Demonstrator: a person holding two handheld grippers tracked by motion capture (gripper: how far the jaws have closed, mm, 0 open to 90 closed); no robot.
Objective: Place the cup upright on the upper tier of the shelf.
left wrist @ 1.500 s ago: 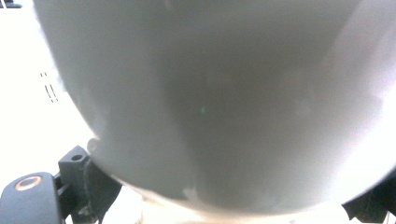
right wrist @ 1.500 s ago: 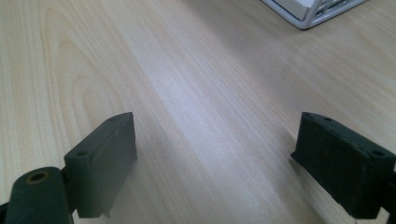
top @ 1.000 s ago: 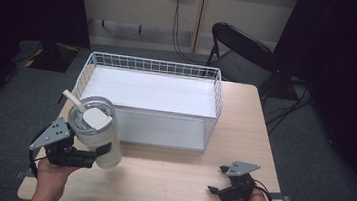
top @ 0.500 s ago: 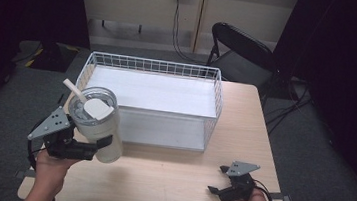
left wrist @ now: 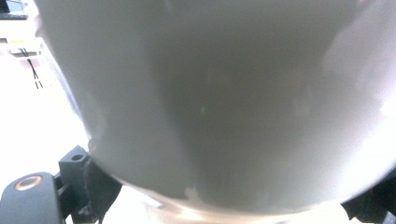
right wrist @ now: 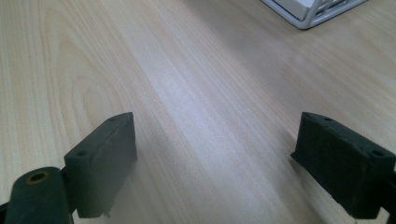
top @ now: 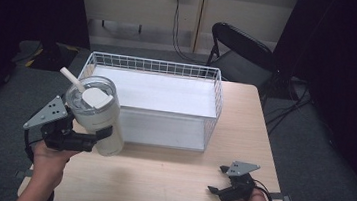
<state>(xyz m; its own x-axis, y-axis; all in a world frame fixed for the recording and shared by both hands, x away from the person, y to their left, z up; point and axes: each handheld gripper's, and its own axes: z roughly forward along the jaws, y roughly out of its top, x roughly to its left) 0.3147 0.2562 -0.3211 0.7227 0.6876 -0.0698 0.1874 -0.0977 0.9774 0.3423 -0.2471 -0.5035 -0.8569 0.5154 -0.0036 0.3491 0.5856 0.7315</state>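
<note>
A white tumbler (top: 98,122) with a lidded top and a pale straw (top: 71,79) hangs tilted above the table's left front, just outside the basket's near left corner. My left gripper (top: 93,140) is shut on its lower body. In the left gripper view the tumbler's wall (left wrist: 210,93) sits right against the camera, with the black jaws at the bottom corners. My right gripper (top: 219,184) rests low over the table's front right, open. Its fingers (right wrist: 100,158) stand wide apart with bare wood between them.
A white wire basket (top: 213,109) with a white floor takes up the table's back half; its corner (right wrist: 313,11) lies ahead of my right gripper. The wooden table (top: 168,180) has free room along the front. A black folding chair (top: 242,52) stands behind the table.
My left gripper has raised the tumbler a little and drawn it slightly left. The right gripper has stayed where it was.
</note>
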